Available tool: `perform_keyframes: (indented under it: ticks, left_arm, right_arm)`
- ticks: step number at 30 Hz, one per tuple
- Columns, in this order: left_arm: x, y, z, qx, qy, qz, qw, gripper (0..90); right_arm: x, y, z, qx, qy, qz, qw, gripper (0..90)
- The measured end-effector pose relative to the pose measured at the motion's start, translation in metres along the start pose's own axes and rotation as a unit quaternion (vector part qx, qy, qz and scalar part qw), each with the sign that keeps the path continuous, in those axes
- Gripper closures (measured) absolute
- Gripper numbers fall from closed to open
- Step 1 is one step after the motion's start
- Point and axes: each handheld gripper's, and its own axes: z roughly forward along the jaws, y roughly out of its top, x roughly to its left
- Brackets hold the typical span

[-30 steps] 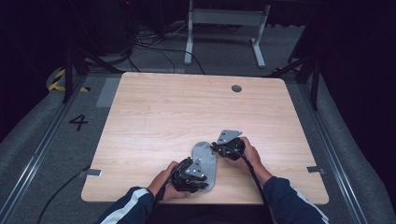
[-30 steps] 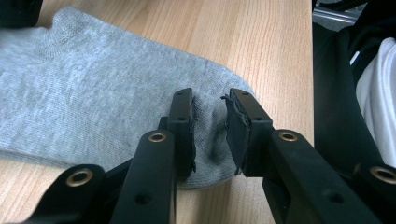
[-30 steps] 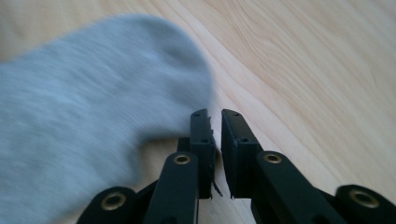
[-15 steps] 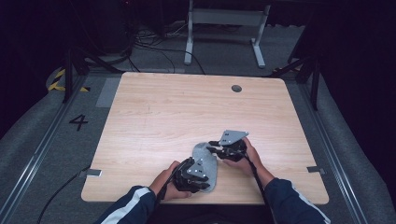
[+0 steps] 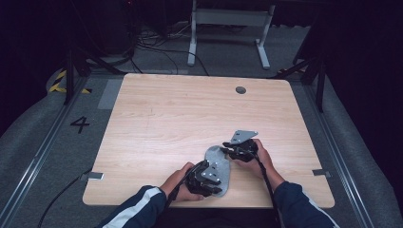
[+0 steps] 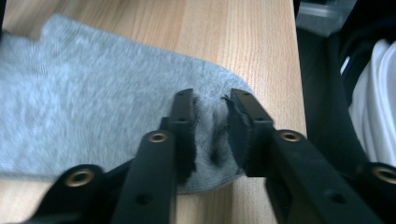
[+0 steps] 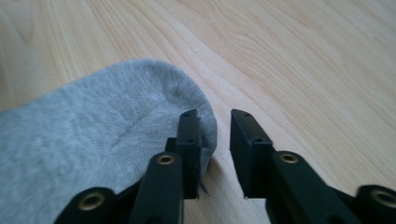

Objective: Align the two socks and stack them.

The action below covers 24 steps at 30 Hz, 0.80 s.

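Note:
A grey sock point(image 5: 216, 163) lies flat on the wooden table point(image 5: 190, 109) near its front edge. My left gripper point(image 5: 210, 177) rests on the sock's near end. Its jaws point(image 6: 211, 98) have just been opening, and a small ridge of sock point(image 6: 93, 107) stands in the gap between them, not pressed by the pads. My right gripper point(image 5: 231, 152) is at the far, rounded end. Its jaws point(image 7: 215, 114) have also just been opening. The sock's point(image 7: 107, 126) edge lies under the left jaw, with bare wood in the gap.
The table's front edge runs just behind both hands; a dark sleeve with white stripes point(image 6: 373, 93) is beyond it. A round grommet hole point(image 5: 240, 90) sits at the back right. A metal stand point(image 5: 228, 19) and cables are on the floor behind the table.
The right gripper has shifted slightly to the right at the sock's far end. The left hand and the sock have stayed in place.

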Motion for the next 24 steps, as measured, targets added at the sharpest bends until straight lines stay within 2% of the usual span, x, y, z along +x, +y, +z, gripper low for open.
perform_keyframes:
  ticks: [2, 3, 4, 5, 7, 9, 10, 14, 16, 19, 21, 24]
  left_arm:
    - [0.001, 0.003, -0.008, -0.015, 0.005, 0.007, 0.9999, 61.8]
    - [0.001, 0.003, -0.013, -0.016, 0.013, 0.009, 0.9997, 57.9]
    - [0.001, 0.003, -0.018, -0.017, 0.02, 0.012, 0.9996, 57.3]
    - [0.002, 0.003, -0.025, -0.023, 0.027, 0.01, 0.9993, 57.3]
    - [0.007, 0.0, -0.036, -0.04, 0.039, 0.001, 0.9985, 55.9]
    - [0.014, -0.005, -0.045, -0.05, 0.054, -0.014, 0.9972, 53.7]
    - [0.016, -0.007, -0.047, -0.047, 0.062, -0.018, 0.9969, 52.6]
    - [0.029, -0.014, -0.041, -0.031, 0.086, -0.031, 0.9954, 48.7]
    - [0.036, -0.015, -0.036, -0.026, 0.087, -0.04, 0.995, 47.3]
    - [0.046, -0.013, -0.029, -0.026, 0.091, -0.05, 0.9943, 45.9]
    - [0.052, -0.013, -0.026, -0.022, 0.096, -0.048, 0.994, 45.6]
    - [0.061, -0.014, -0.022, -0.029, 0.083, -0.064, 0.994, 46.1]
  right_arm:
    - [-0.002, -0.001, -0.009, -0.014, 0.002, 0.0, 0.9999, 70.8]
    - [-0.002, -0.002, -0.015, -0.016, 0.002, 0.001, 0.9999, 69.8]
    - [0.0, -0.002, -0.027, -0.022, 0.016, -0.004, 0.9996, 67.4]
    - [0.0, -0.002, -0.027, -0.022, 0.016, -0.004, 0.9996, 67.4]
    - [0.009, -0.001, -0.043, -0.026, 0.026, -0.036, 0.9987, 66.9]
    - [0.019, -0.001, -0.053, -0.034, 0.039, -0.048, 0.9975, 66.7]
    - [0.028, -0.001, -0.059, -0.037, 0.053, -0.058, 0.9962, 66.7]
    - [0.052, -0.007, -0.07, -0.042, 0.092, -0.081, 0.9916, 68.5]
    - [0.064, -0.012, -0.073, -0.039, 0.116, -0.096, 0.9879, 69.9]
    - [0.078, -0.018, -0.074, -0.041, 0.148, -0.101, 0.9829, 71.2]
    - [0.087, -0.02, -0.073, -0.039, 0.159, -0.114, 0.9799, 71.1]
    - [0.098, -0.018, -0.069, -0.045, 0.171, -0.125, 0.9762, 71.1]
